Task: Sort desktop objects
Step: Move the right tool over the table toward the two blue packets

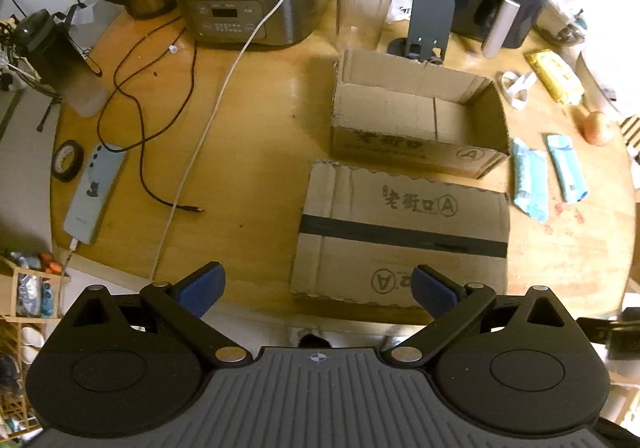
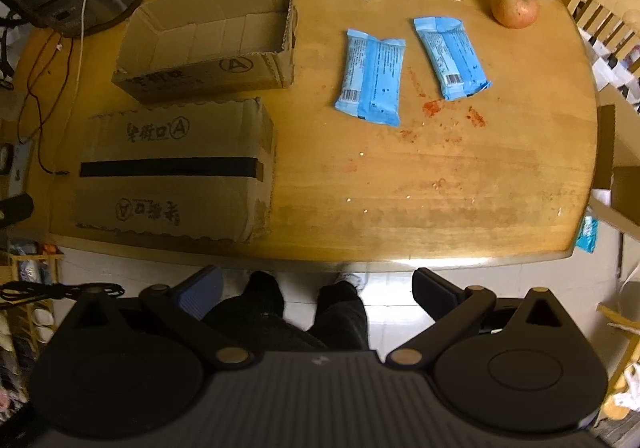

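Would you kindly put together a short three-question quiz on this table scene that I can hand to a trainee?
1. True or false: the open cardboard box already holds a blue packet.
2. How many blue packets lie on the table?
3. Multiple choice: the apple lies A) inside the taped box, B) on the table beyond the packets, C) between the right gripper fingers.

Key
1. False: its inside shows only bare cardboard.
2. Two: one nearer the boxes, the other nearer the apple.
3. B; both the right gripper and the left gripper are open and hold nothing.
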A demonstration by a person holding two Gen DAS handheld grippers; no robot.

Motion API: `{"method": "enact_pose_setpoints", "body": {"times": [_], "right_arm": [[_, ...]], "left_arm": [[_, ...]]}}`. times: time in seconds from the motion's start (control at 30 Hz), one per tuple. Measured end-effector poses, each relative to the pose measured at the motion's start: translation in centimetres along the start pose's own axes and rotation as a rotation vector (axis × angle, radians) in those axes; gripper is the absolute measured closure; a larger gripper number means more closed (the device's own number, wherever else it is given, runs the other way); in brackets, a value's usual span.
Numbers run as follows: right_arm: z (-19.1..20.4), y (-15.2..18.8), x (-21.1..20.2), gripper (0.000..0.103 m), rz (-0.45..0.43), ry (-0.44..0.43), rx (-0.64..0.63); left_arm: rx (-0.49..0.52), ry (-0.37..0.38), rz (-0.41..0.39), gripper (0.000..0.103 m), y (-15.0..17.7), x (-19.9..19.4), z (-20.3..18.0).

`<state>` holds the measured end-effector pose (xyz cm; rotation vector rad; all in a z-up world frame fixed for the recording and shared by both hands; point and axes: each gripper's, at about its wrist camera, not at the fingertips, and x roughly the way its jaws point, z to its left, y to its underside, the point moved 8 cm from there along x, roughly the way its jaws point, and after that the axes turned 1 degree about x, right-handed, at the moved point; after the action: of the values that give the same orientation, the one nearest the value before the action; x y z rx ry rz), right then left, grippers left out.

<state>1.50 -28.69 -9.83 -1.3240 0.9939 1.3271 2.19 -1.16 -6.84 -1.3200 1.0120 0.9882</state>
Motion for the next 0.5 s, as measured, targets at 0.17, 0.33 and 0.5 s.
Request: {"method": "enact_pose_setpoints", "body": {"times": [0.17, 0.33, 0.5], "right_arm": [[0.0, -0.3, -0.7, 0.0, -0.041, -0.005, -0.008], [-0.2, -0.7, -1.1, 0.0, -0.058, -0.026, -0.003], [0.0, -0.8, -1.1, 0.0, -0.053, -0.017, -0.016]], "left_arm": [[-0.018, 0.047, 0.004, 0.002, -0.1, -0.1, -0.3], [-0.056, 0.105, 0.029, 0.002, 0.0, 0.4, -0.5], [-0.05, 0.091, 0.032, 0.002, 0.0, 0.5, -0.8]]}}
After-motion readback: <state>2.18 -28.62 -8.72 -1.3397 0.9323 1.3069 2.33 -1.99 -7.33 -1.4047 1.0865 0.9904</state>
